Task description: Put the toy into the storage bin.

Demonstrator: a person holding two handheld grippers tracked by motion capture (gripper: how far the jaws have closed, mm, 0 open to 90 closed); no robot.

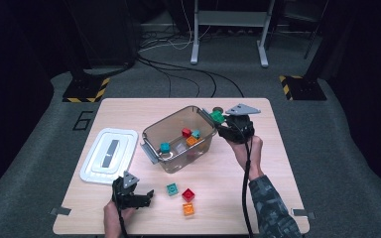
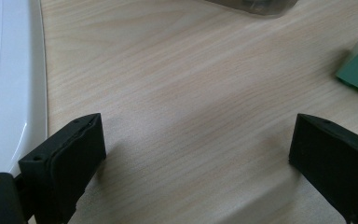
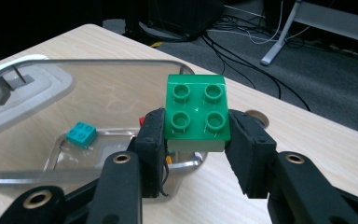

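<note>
High view: a large "6" (image 1: 83,120) is marked on the grey floor off the tabletop's (image 1: 258,183) far left corner; no other writing is legible. Right gripper (image 1: 218,118) is clamped on a green four-stud brick (image 1: 217,116), held above the far right rim of the clear bin (image 1: 178,139); right gripper view shows both pads pressed to the brick's (image 3: 196,113) sides, studs up, with a teal brick (image 3: 81,134) lying on the bin floor below. Left gripper (image 1: 149,194) rests low near the front left edge, jaws spread wide with bare wood between them, beside the white lid (image 1: 108,155). Loose teal (image 1: 172,189), red (image 1: 188,194) and orange (image 1: 188,208) bricks lie just right of it. Open tabletop remains right of the bin and along the front right edge.
</note>
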